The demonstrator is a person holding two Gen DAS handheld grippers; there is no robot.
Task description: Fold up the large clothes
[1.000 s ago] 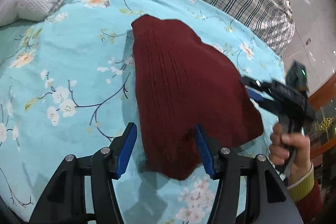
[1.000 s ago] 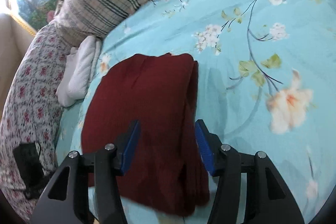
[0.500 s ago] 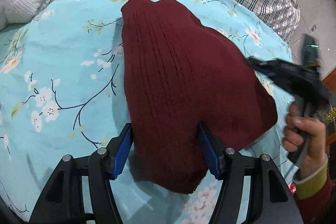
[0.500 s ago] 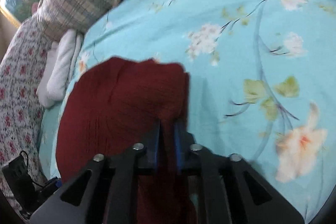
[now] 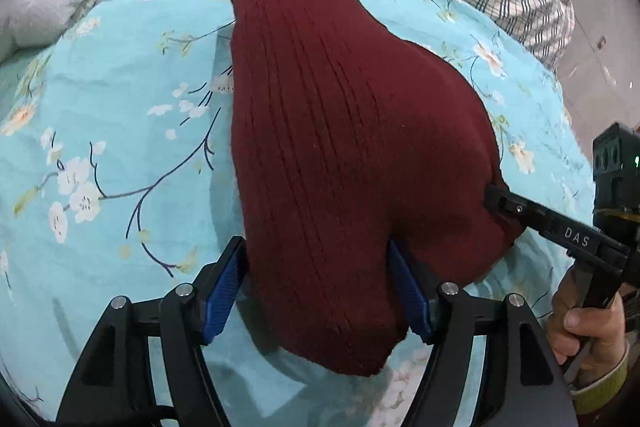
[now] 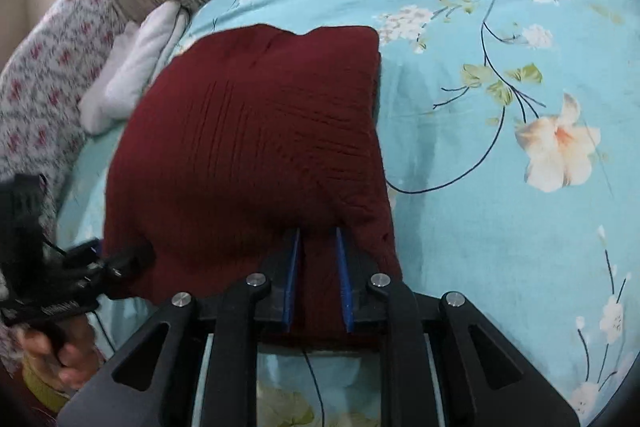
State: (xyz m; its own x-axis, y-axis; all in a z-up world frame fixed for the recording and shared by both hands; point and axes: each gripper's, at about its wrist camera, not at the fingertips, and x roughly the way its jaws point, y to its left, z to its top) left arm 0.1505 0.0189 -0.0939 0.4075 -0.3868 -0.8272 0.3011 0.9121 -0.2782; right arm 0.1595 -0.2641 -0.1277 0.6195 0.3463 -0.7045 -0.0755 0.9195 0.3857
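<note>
- The folded dark red knitted sweater (image 5: 352, 155) lies on the blue flowery bedsheet (image 5: 112, 131).
- The left gripper (image 5: 320, 291) is spread wide around the sweater's near corner.
- The right gripper (image 6: 317, 279) pinches the sweater's edge.

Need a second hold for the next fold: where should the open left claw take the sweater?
Probably the sweater's near edge, coming in low along the bed from the near side. That thick folded edge sits inside the open left claw, and the right claw pinches the same edge further along.
</note>
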